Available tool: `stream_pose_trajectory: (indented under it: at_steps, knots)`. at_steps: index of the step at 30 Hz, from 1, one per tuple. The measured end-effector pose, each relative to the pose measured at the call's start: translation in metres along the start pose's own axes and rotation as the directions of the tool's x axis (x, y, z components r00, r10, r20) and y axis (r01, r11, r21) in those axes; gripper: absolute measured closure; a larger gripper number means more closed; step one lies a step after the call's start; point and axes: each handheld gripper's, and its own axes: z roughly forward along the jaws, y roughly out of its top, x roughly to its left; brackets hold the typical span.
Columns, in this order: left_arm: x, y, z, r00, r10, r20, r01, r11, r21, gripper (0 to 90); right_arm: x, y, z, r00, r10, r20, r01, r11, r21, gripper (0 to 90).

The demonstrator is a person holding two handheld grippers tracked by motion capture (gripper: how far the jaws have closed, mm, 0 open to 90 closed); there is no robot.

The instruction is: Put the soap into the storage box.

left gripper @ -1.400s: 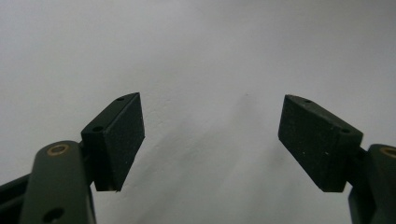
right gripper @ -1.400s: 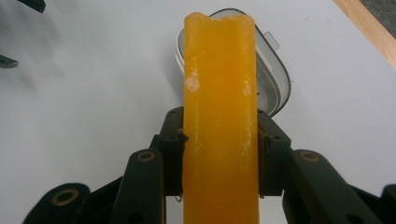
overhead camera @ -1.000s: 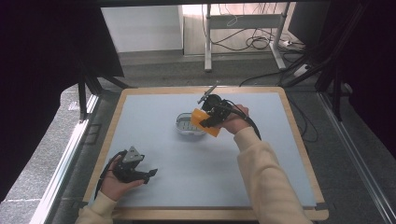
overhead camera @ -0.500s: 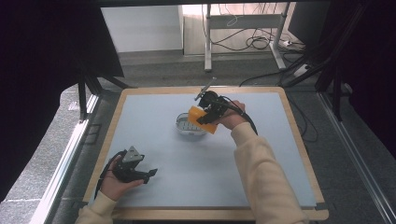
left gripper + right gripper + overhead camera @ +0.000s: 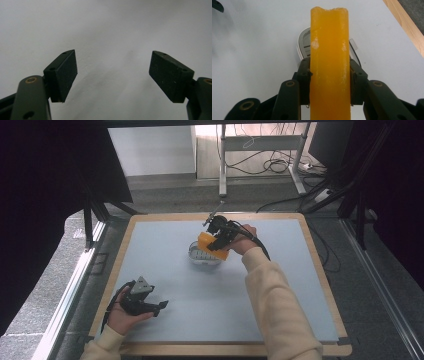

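The right tongs (image 5: 329, 82) squeeze an orange sponge (image 5: 329, 62) and hold it over a small white dish (image 5: 202, 256) near the far middle of the pale blue surface (image 5: 200, 320). Next, I think, the sponge goes down into the dish. The left tongs (image 5: 112, 72) rest wide apart and hold nothing, by the near left corner. Cables lie on the floor behind.

The sponge (image 5: 329, 65) is a plain, bright orange with a few pale flecks. The dish (image 5: 200, 256) under it is white with grey ribbing. The surface (image 5: 200, 320) is pale blue-grey with a light wooden rim. Both claws, left (image 5: 112, 72) and right (image 5: 329, 82), are matt black. The person's sleeve (image 5: 280, 310) is cream.
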Motion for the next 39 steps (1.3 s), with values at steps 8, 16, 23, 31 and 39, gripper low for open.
stream_pose_trajectory:
  at_steps: [8, 16, 23, 31, 39]
  knots:
    - [0.000, 0.000, 0.001, 1.0000, 0.002, 0.004, -0.002, 1.0000, 0.002, 22.5, -0.006, 0.004, 0.011, 1.0000, -0.005, -0.001, 0.005, 0.9999, 0.013, 61.7]
    - [0.000, 0.000, 0.000, 1.0000, -0.001, 0.004, 0.001, 1.0000, -0.001, 22.6, -0.011, 0.009, 0.018, 0.9999, -0.013, -0.002, 0.013, 0.9998, 0.015, 61.7]
    - [0.001, 0.000, 0.000, 1.0000, -0.004, 0.002, 0.004, 1.0000, -0.001, 22.5, -0.015, 0.011, 0.022, 0.9997, -0.024, -0.006, 0.024, 0.9996, 0.016, 61.7]
    - [0.001, 0.000, -0.001, 1.0000, -0.005, 0.002, 0.005, 1.0000, -0.004, 22.5, -0.018, 0.013, 0.029, 0.9994, -0.031, -0.014, 0.031, 0.9995, 0.009, 61.7]
    - [0.001, 0.000, -0.001, 1.0000, -0.005, 0.003, 0.005, 1.0000, -0.004, 22.5, -0.021, 0.019, 0.035, 0.9979, -0.059, -0.027, 0.060, 0.9979, 0.025, 61.7]
